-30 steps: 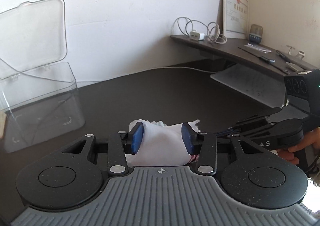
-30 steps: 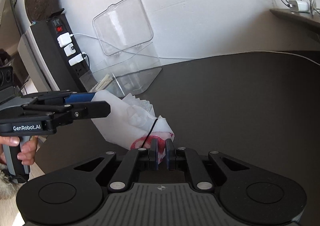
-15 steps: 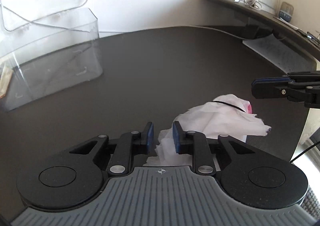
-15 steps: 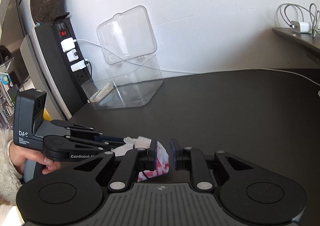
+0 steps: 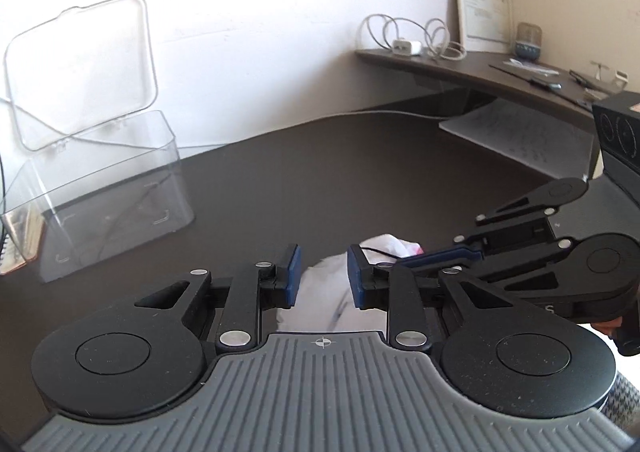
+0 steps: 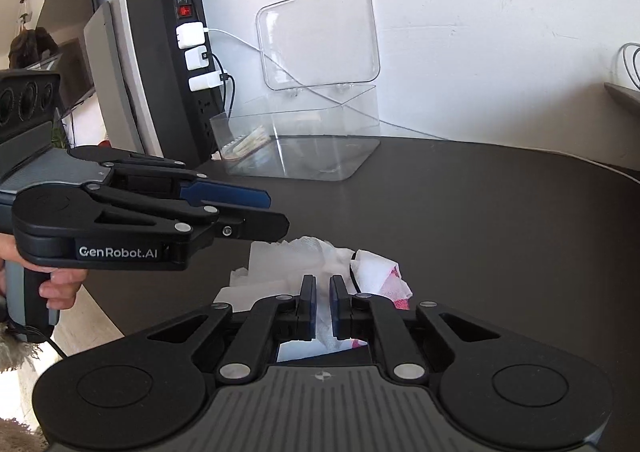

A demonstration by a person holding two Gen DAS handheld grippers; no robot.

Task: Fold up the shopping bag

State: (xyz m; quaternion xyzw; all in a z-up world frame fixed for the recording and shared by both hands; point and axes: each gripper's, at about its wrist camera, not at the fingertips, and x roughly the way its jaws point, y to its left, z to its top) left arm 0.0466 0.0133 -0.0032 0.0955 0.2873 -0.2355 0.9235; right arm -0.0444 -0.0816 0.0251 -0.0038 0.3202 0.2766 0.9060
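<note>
The crumpled white shopping bag point(image 5: 326, 292), with a pink print and a thin black cord, lies on the dark table point(image 5: 320, 172). My left gripper point(image 5: 323, 276) hovers just over it with its jaws closing. White fabric shows in the gap, but the blue pads point(image 5: 294, 276) stand clear of it. From the right wrist view the left gripper point(image 6: 278, 212) reaches in from the left, above the bag point(image 6: 280, 264). My right gripper point(image 6: 323, 292) has its jaws closing to a narrow slit with bag fabric pinched in it. In the left wrist view the right gripper point(image 5: 404, 257) meets the bag's pink end.
A clear plastic box point(image 5: 112, 188) with its lid raised stands at the back by the wall, also in the right wrist view point(image 6: 304, 148). A power strip tower point(image 6: 188, 64) with plugged chargers stands left of it. A hand point(image 6: 60, 284) holds the left gripper near the table's curved front edge.
The left gripper's jaws have narrowed from wide around the bag, and its view has swung back toward the right gripper. The right jaws parted slightly, then narrowed again. The bag now lies low on the table.
</note>
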